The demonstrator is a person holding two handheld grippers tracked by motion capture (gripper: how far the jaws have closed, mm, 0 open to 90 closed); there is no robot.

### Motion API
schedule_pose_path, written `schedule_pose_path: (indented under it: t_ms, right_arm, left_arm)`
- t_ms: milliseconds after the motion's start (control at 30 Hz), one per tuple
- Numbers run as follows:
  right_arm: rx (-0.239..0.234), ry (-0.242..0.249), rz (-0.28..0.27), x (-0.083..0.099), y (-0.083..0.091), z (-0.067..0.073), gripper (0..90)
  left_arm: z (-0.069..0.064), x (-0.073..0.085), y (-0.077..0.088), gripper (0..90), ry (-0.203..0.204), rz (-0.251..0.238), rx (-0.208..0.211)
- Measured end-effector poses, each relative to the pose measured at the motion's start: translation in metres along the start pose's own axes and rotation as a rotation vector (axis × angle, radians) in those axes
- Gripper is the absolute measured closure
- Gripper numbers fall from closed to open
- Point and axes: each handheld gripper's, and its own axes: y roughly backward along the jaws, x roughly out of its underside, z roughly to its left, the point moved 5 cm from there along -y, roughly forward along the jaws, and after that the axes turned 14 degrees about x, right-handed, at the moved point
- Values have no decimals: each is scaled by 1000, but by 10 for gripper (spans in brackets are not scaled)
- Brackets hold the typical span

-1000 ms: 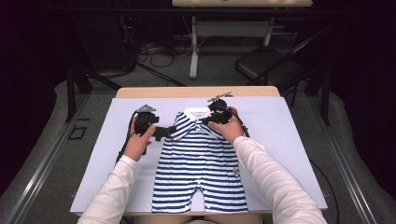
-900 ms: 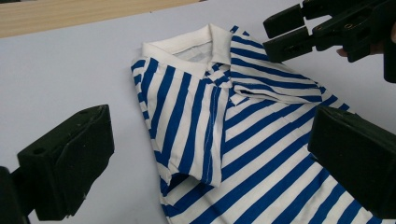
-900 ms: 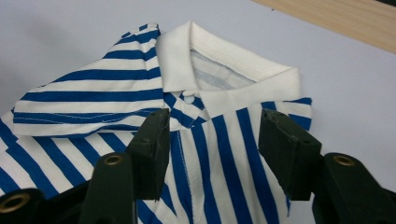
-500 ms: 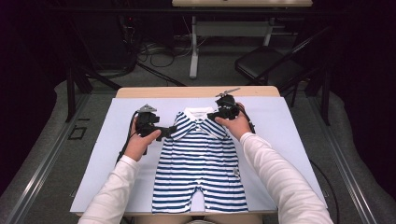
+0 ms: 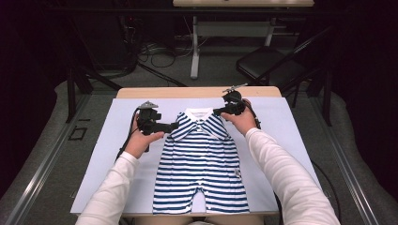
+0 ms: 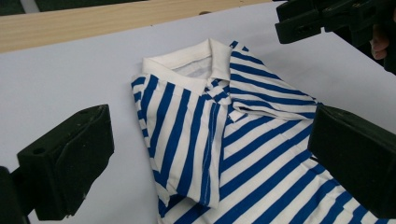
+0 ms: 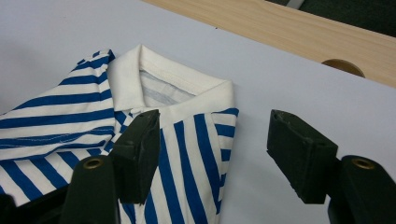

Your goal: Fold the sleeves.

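Observation:
A blue-and-white striped baby romper (image 5: 202, 164) with a white collar (image 5: 198, 114) lies flat on the white sheet (image 5: 281, 126), both short sleeves folded in over the chest. My left gripper (image 5: 176, 125) hovers at its left shoulder, jaws wide open, with the folded sleeve (image 6: 187, 140) between and beyond them and nothing pinched (image 6: 210, 158). My right gripper (image 5: 217, 111) is at the right shoulder beside the collar. Its jaws have just been opening (image 7: 219, 154); the folded shoulder edge (image 7: 205, 140) lies below them, untouched. The right gripper (image 6: 327, 18) also appears in the left gripper view.
The sheet covers a wooden table whose bare far edge (image 5: 197, 92) shows beyond the collar, with a round hole (image 7: 343, 67) in it. Beyond stand a dark chair (image 5: 272, 70), a table leg (image 5: 195, 51) and floor cables (image 5: 155, 49).
My right gripper has drawn away from the collar, a little rightward and up, with its jaws wider apart. The left gripper and the romper have stayed put.

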Motion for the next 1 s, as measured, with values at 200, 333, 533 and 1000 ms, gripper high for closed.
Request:
schedule_pose_path:
  t_ms: [200,333,533,1000]
  right_arm:
    - [4,1,-7,-6,2,-1,341]
    - [5,16,-1,-9,3,-1,337]
    - [10,22,2,-14,4,-1,330]
    - [13,22,10,-20,4,-2,323]
  left_arm:
    - [1,-16,-2,6,-27,25,-22]
    - [2,-26,-4,7,-32,38,-34]
    - [5,-37,-9,22,-25,54,-40]
    - [13,-50,-23,104,-14,74,-71]
